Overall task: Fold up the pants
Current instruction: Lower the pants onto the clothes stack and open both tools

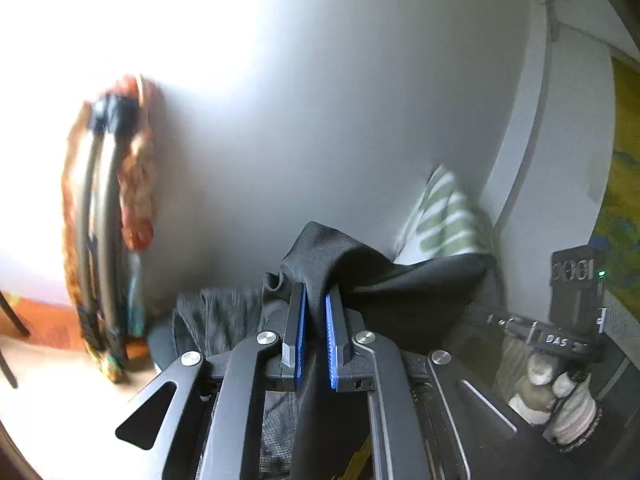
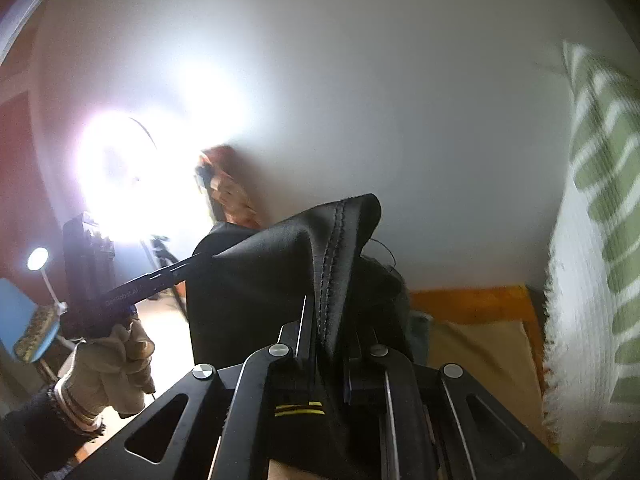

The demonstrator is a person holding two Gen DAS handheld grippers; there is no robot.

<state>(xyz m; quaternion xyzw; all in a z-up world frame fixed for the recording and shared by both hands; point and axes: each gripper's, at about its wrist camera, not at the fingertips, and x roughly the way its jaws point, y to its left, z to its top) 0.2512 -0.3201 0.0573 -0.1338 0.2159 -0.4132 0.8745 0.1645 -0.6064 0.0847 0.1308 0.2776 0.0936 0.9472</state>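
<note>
Black fabric in left gripper: we find the left gripper [image 1: 316, 304] closed narrow on a bunched edge of the pants [image 1: 360, 276], cloth pinched between its blue pads [image 1: 330, 340].
Right gripper: we note the right gripper [image 2: 330, 320] clamped on a stitched seam of the pants [image 2: 340, 240]; its pads are buried in fabric, so we judge the grip from the cloth rising taut out of the jaws.
Position of the pants: raised in the air, held at two points, the body of the garment draping below both grippers. We cannot tell whether any part touches a surface.
Gloved hands: the left hand [image 2: 116, 364] grips its tool in the right wrist view; the right hand [image 1: 556, 392] shows low in the left wrist view.
Surroundings: plain pale wall [image 1: 320, 100], a green-striped cloth [image 2: 600, 220] hanging near, a bright ring light [image 2: 116, 168], a patterned hanging item [image 1: 112, 208] blurred at the side.
Step in hand, our judgement: lifting and spreading the garment ahead of a fold.
Recommendation: keep both grips firm, draw the held points apart until the edge between them runs straight, keep them level, and let the legs hang without twist before lowering.
</note>
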